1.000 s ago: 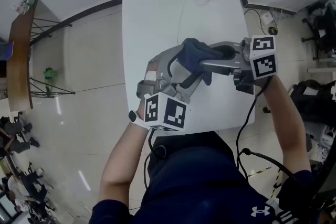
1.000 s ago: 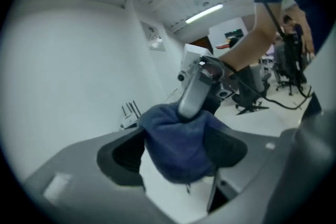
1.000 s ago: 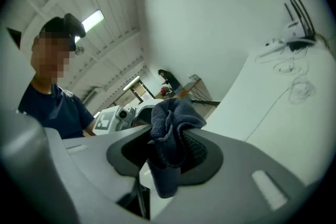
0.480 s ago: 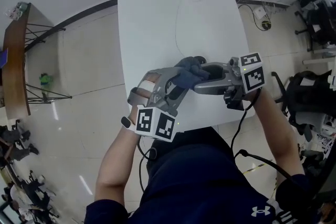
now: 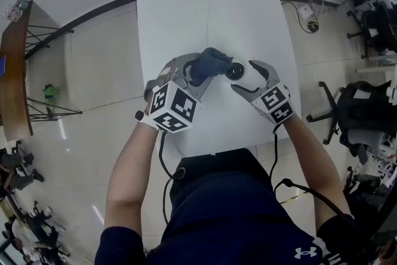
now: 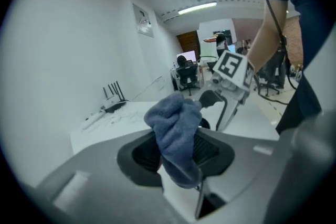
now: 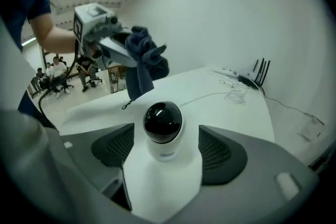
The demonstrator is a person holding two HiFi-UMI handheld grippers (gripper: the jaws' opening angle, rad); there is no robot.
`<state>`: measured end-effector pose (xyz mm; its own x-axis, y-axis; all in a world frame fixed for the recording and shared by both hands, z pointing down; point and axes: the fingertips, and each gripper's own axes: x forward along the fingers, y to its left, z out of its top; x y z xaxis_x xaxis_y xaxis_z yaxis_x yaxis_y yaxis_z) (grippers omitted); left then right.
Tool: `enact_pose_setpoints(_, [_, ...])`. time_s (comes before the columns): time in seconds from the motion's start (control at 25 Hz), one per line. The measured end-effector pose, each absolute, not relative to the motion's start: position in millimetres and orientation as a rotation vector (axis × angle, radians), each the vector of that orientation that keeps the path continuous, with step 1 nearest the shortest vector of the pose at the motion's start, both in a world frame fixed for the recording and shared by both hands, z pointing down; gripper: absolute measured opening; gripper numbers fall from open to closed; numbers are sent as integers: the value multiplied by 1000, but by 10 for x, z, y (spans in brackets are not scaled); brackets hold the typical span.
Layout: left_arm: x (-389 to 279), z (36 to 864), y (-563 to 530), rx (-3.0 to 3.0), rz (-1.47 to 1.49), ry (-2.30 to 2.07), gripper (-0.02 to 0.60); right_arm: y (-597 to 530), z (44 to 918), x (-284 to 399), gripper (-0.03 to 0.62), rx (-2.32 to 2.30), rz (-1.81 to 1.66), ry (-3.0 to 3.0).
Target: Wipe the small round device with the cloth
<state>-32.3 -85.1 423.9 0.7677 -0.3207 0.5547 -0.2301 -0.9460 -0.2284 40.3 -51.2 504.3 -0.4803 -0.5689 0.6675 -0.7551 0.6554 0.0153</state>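
Observation:
The small round device, white with a black dome, stands upright on the white table. My right gripper is open, and its jaws have just been opening. The pads stand off either side of the device without touching it. From the head view the device sits between the right gripper and the left one. My left gripper is shut on the blue cloth, which bunches up above the jaws. The cloth hangs just behind and to the left of the device.
A router with antennas and loose white cables lie at the table's far end. The table's side edges are close on both sides. An office chair stands on the floor to the right, and a wooden shelf to the left.
Both grippers have come down to the table. The right jaws have spread apart and the device now stands free between them. The left jaws have closed on the cloth.

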Motion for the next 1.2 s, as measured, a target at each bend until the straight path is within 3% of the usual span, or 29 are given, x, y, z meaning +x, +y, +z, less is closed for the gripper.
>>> enact_pose_setpoints(0.28, [198, 4494, -673, -2630, -1091, 186, 143, -677, 5432, 229, 410, 1123, 343, -2140])
enact_pose_setpoints(0.36, [220, 4576, -637, -2636, -1112, 160, 143, -708, 5428, 254, 364, 1158, 306, -2110])
enact_pose_setpoints(0.76, [-185, 5199, -643, -2789, -1287, 262, 144, -714, 5427, 261, 353, 1198, 327, -2103])
enact_pose_setpoints(1.2, [-278, 5792, -667, -2372, -1622, 186, 144, -700, 5492, 257, 353, 1212, 360, -2120])
